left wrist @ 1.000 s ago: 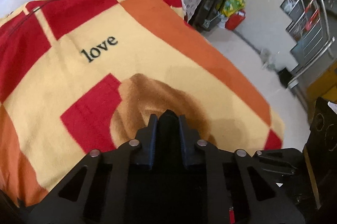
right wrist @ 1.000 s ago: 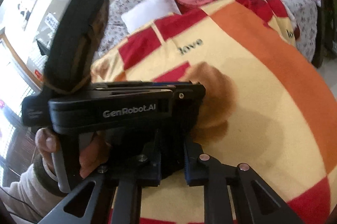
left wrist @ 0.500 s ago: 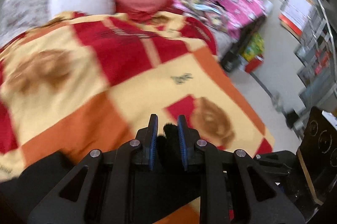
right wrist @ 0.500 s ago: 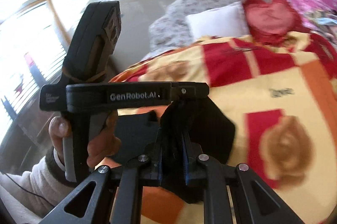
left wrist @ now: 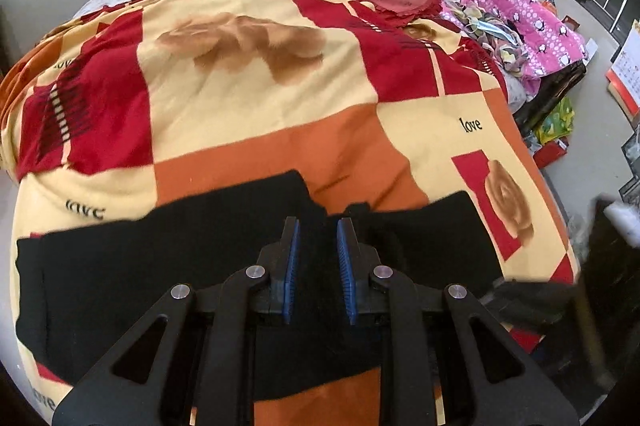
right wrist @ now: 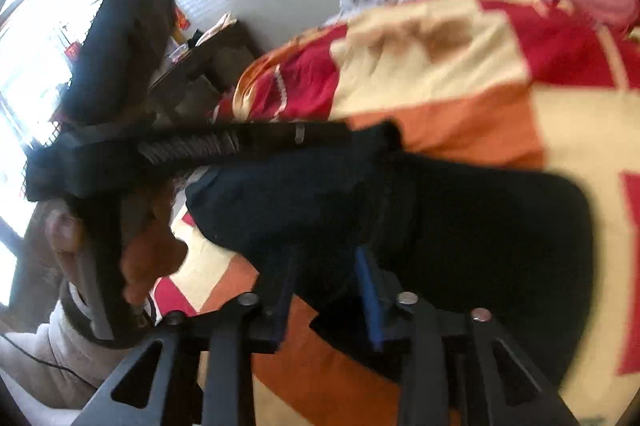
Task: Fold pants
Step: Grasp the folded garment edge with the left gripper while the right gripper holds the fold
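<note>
Black pants lie spread across the near part of a patterned blanket on the bed, a notch in their far edge showing just beyond the left gripper. The left gripper hovers over the cloth with its jaws narrowly parted and empty; the right gripper, blurred, also appears parted above the pants, holding nothing. The step looks like laying out; the next move probably calls for pinching one edge to begin the fold.

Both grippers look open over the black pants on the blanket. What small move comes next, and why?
Probably lower the left gripper and close it on the black pants: its jaws stand apart with cloth between them, and the pants lie spread on the blanket.
</note>
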Demonstrator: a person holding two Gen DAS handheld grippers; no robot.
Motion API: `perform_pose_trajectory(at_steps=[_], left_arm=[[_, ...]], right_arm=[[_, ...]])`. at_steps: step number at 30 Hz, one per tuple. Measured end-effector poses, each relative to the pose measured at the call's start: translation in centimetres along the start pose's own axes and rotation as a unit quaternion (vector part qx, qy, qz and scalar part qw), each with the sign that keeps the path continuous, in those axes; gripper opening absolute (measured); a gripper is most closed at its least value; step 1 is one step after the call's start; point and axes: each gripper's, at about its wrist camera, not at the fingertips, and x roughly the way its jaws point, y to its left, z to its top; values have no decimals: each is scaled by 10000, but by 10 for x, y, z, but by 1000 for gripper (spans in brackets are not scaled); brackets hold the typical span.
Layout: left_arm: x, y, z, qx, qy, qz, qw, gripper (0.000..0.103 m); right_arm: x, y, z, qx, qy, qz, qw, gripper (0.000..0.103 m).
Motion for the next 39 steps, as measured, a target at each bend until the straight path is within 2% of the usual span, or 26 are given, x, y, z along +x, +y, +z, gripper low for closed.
perform_pose_trajectory(at_steps=[5, 7, 9, 11, 15, 17, 23, 25, 27, 30, 33, 37, 39], left_arm=[[5, -15, -7, -13, 39, -44, 10000, 18], [10, -23, -11, -8, 106, 42, 9999, 18], [15, -29, -16, 35, 176, 57, 9998, 18], [20, -34, -22, 6, 309, -26, 9995, 20], [33, -42, -30, -60, 482, -109, 9988, 44], [39, -43, -32, -128, 517, -118, 9985, 52], [50, -50, -30, -228, 445, -160, 9986, 57], [51, -54, -29, -126, 414, -127, 9990, 53], [51, -54, -28, -96, 435, -255, 9987, 18], [44, -48, -24, -167, 394, -331, 9985, 14], [27, -41, -21, -144, 195, -265, 9994, 14], [4, -24, -20, -168, -140, 151, 9996, 14], [2, -13, -20, -274, -126, 207, 9993, 14]], right_arm=[[-47, -29, 4, 209, -466, -756, 9958, 31], [-51, -44, 4, 258, -372, -1284, 9907, 31], [-43, -51, 6, 250, -258, -1498, 9881, 31], [-39, -62, 5, 349, -183, -1578, 9867, 31], [-25, -73, 6, 323, -70, -1732, 9843, 31], [-17, -74, 7, 294, -34, -1760, 9840, 31], [-17, -83, 6, 490, -99, -1553, 9866, 31], [-23, -85, 6, 595, -179, -1484, 9870, 31], [-28, -84, 6, 638, -244, -1470, 9868, 31], [-32, -77, 8, 554, -291, -1494, 9868, 31], [-34, -66, 11, 397, -316, -1461, 9880, 31], [-27, -51, 19, 144, -282, -1472, 9886, 31], [-18, -46, 23, 47, -233, -1435, 9894, 31]])
